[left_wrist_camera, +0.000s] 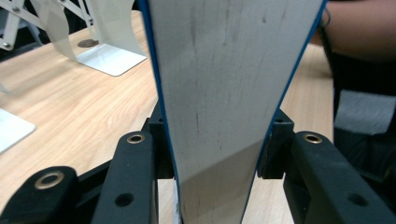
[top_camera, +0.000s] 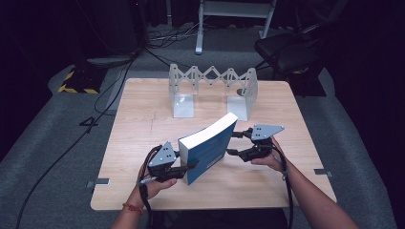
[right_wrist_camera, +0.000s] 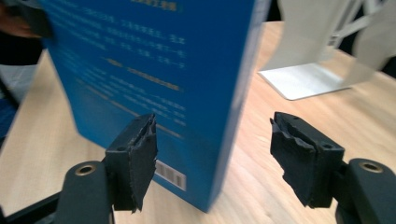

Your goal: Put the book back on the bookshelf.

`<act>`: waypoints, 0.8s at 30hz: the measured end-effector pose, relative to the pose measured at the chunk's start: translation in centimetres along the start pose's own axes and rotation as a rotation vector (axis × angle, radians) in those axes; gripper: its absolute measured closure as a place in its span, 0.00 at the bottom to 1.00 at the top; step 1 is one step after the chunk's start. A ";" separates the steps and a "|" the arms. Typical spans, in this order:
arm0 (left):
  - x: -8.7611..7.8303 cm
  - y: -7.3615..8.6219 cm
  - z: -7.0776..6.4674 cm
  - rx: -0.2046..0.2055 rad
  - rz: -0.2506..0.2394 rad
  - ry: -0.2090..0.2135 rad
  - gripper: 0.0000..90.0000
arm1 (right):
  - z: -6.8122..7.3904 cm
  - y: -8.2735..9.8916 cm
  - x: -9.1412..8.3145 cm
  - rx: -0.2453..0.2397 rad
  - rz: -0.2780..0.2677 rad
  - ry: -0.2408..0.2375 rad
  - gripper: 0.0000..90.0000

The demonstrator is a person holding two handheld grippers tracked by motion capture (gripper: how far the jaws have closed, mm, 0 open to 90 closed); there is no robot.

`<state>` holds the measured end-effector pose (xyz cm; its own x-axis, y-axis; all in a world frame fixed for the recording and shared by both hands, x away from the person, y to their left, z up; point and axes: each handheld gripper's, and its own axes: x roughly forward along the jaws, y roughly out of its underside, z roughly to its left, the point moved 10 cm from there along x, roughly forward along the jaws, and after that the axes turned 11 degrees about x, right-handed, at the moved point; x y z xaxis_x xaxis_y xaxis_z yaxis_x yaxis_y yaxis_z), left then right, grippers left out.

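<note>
A thick blue book (top_camera: 207, 148) stands tilted on the wooden table (top_camera: 138, 109), white page edge up and back cover with a barcode facing right. My left gripper (top_camera: 191, 167) is shut on its near lower end; in the left gripper view both jaws press the covers on either side of the page block (left_wrist_camera: 224, 93). My right gripper (top_camera: 232, 143) is open beside the book's right face. In the right gripper view the blue cover (right_wrist_camera: 154, 70) and its near edge stand just beyond the spread gripper (right_wrist_camera: 212, 140), with no contact visible.
A white expandable bookend rack (top_camera: 212, 76) stands at the table's far middle, its flat base plates (top_camera: 184, 112) pointing toward me. A dark chair (top_camera: 286, 47) and cables (top_camera: 110, 90) lie on the floor beyond. Bare tabletop lies left and right of the book.
</note>
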<state>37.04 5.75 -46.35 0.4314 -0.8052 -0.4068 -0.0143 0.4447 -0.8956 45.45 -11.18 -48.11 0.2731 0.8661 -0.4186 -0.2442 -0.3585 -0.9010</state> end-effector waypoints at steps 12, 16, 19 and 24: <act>0.0 1.1 -0.1 0.041 0.053 -0.029 0.62 | 0.8 -0.7 2.3 -0.010 0.025 -0.124 0.35; -0.8 2.4 0.8 0.026 0.109 -0.098 0.59 | 0.6 -0.7 1.8 -0.019 0.032 -0.144 0.47; -1.1 2.9 1.3 0.011 0.121 -0.116 0.58 | 1.0 -0.6 1.3 -0.036 0.040 -0.150 0.54; -0.8 2.8 1.5 0.027 0.131 -0.136 0.54 | 1.9 0.0 0.3 -0.050 0.045 -0.166 0.60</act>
<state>38.05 8.20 -48.24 0.5456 -0.6801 -0.4898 -0.0550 0.5541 -0.8307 43.74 -10.28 -47.95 0.1046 0.8929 -0.4380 -0.2047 -0.4117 -0.8880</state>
